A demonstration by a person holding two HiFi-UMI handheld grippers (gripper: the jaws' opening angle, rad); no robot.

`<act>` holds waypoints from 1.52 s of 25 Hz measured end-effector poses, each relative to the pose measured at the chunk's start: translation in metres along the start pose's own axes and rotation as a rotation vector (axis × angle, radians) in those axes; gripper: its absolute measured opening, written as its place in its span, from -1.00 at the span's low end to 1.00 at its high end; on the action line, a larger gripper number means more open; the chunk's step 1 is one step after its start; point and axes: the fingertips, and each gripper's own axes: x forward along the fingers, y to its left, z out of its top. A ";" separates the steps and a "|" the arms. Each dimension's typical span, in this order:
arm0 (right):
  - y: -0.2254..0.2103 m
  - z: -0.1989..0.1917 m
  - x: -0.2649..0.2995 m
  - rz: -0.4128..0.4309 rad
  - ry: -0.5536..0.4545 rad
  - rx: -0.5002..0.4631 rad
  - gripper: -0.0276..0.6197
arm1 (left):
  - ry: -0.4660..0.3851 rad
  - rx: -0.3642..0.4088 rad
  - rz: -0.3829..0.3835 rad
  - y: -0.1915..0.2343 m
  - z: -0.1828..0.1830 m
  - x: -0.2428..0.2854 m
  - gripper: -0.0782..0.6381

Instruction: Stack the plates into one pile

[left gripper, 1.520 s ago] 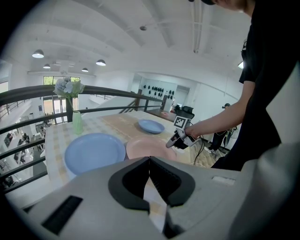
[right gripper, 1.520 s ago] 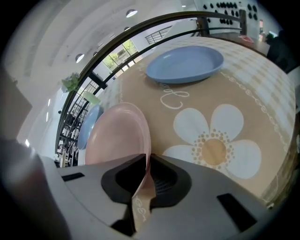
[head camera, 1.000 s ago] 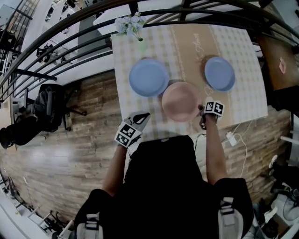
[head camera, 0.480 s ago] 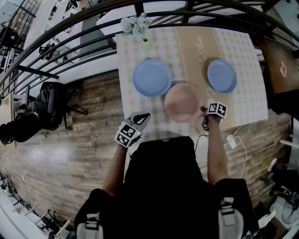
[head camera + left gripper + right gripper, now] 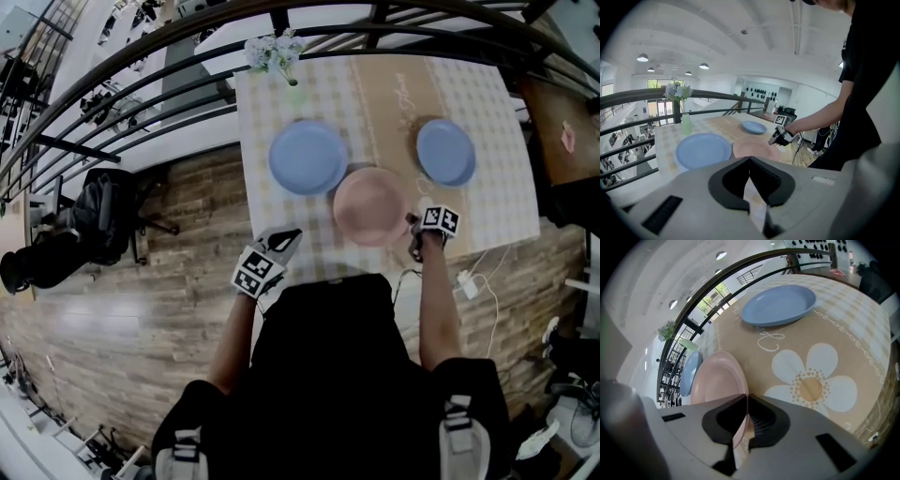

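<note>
The right gripper's (image 5: 746, 397) fingers (image 5: 766, 420) were all but together, pinching the near rim of the pink plate (image 5: 717, 380). In the head view that plate (image 5: 370, 206) sat at the middle of the bench (image 5: 487, 206), close to its near edge. The right gripper (image 5: 413, 231) met the plate at its right side, with the bare forearm reaching straight out from the body.

The left gripper's (image 5: 749, 161) fingers (image 5: 729, 180) were pressed together with nothing between them. That gripper (image 5: 286, 236) hung at the bench's near left edge, apart from every plate, and pointed toward the large blue plate (image 5: 307, 157). A small blue plate (image 5: 445, 152) lay at the far right, well apart from the large one.
</note>
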 end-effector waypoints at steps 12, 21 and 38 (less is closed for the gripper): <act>-0.011 0.002 -0.011 0.002 -0.032 0.051 -0.87 | -0.005 0.010 0.001 -0.001 -0.001 -0.002 -0.77; -0.015 0.009 -0.025 0.027 -0.068 0.101 -0.86 | 0.002 0.022 -0.005 -0.005 -0.003 -0.008 -0.77; 0.006 0.013 -0.033 0.069 -0.091 0.125 -0.86 | 0.014 0.025 0.005 -0.006 -0.016 -0.018 -0.77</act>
